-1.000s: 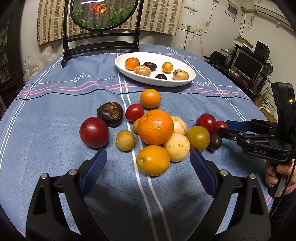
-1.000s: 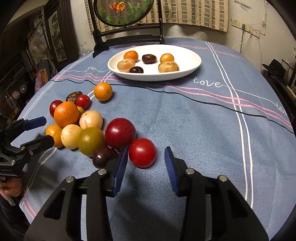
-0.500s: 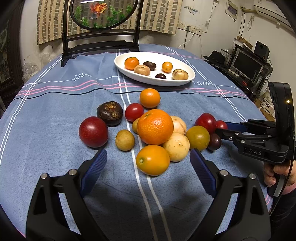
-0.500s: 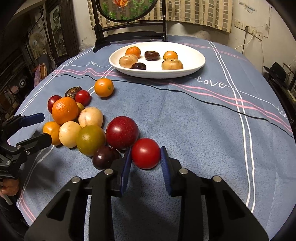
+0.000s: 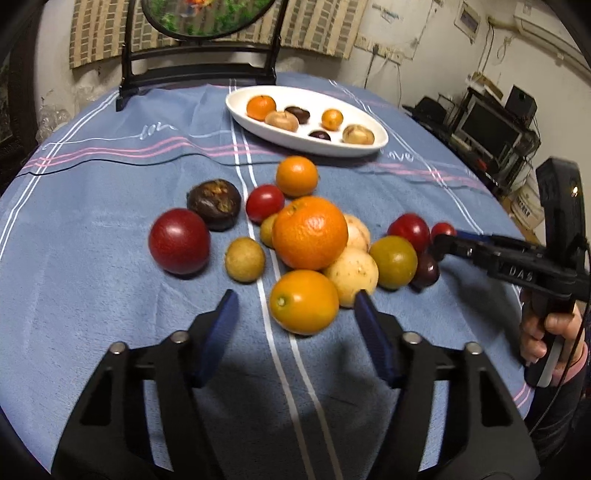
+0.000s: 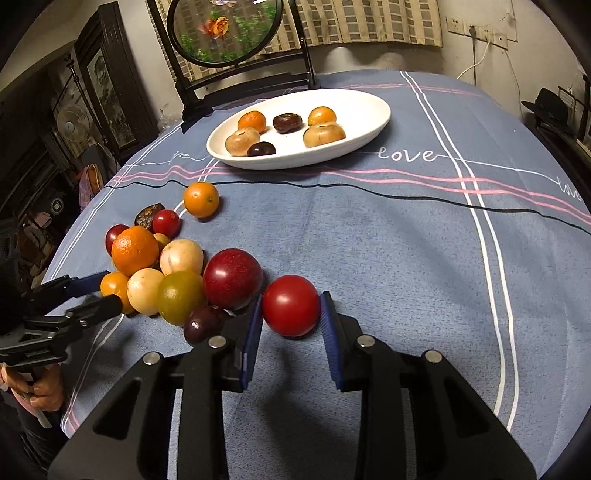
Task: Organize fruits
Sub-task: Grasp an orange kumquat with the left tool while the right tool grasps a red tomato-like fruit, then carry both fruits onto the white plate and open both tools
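A pile of fruit lies on the blue tablecloth: a big orange [image 5: 309, 232], a small orange fruit [image 5: 303, 301], pale round fruits, a dark red plum [image 5: 179, 246] and a mangosteen [image 5: 214, 204]. My right gripper [image 6: 291, 314] is shut on a red tomato [image 6: 291, 305] at the pile's right end, still down at the cloth. My left gripper [image 5: 295, 314] is open, its pads either side of the small orange fruit without touching it. A white oval plate [image 6: 362, 110] at the back holds several fruits.
A black stand with a round fish picture [image 6: 221, 29] stands behind the plate. A lone orange [image 6: 201, 199] lies between pile and plate. Shelves with a monitor [image 5: 487, 125] stand off the table's right side.
My right gripper moved forward and closed on the red tomato. My left gripper moved closer to the small orange fruit and narrowed a little, still open.
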